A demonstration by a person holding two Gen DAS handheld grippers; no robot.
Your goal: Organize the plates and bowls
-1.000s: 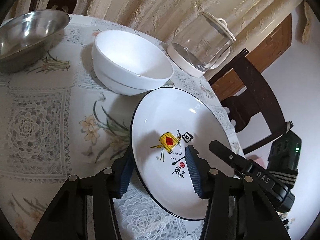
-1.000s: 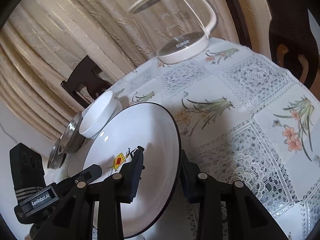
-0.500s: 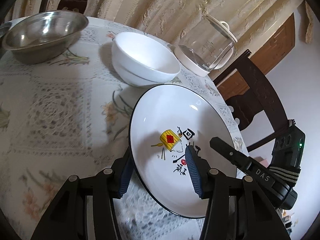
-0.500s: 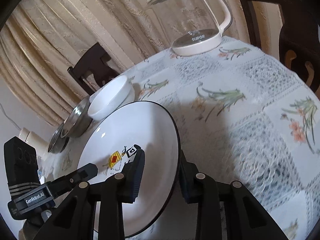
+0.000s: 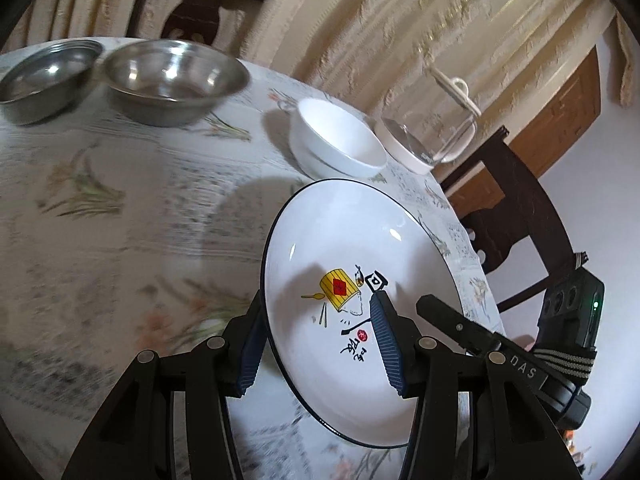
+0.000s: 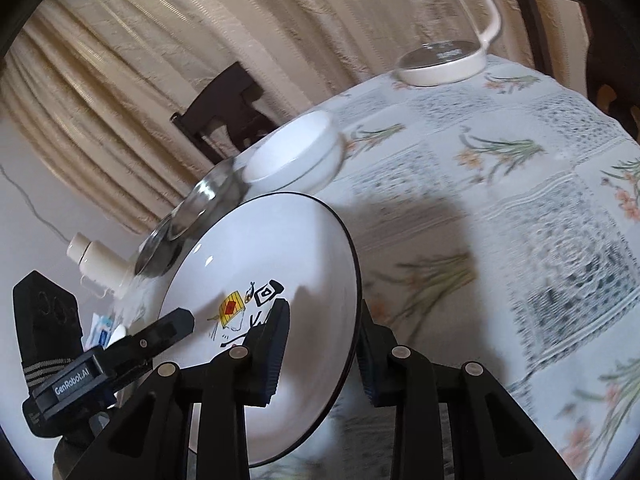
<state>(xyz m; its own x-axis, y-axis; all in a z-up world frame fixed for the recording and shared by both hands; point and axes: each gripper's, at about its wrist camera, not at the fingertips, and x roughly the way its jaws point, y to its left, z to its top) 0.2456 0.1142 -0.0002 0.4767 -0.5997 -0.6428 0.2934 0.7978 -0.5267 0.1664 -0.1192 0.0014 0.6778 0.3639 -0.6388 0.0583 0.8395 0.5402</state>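
Note:
A white plate [image 5: 352, 248] with a dark rim and a yellow and red drawing hangs above the table, held from both sides. My left gripper [image 5: 320, 344] is shut on its near left rim. My right gripper [image 6: 320, 348] is shut on the opposite rim of the plate [image 6: 264, 256]. A white bowl [image 5: 336, 140] sits on the tablecloth beyond the plate, also visible as the white bowl [image 6: 296, 156] in the right wrist view. Two steel bowls [image 5: 172, 76] [image 5: 44, 72] stand side by side at the far left of the table.
A glass kettle [image 5: 432, 132] [image 6: 444, 28] on a white base stands at the back of the table. The cloth [image 6: 520, 208] is lace with flower prints. Dark wooden chairs [image 5: 520, 208] [image 6: 228, 100] ring the table. A white bottle [image 6: 96, 260] stands beyond the table edge.
Both grippers have carried the plate back and to the left, away from the white bowl and kettle. A second steel bowl has come into the left wrist view. Both stay shut on the plate.

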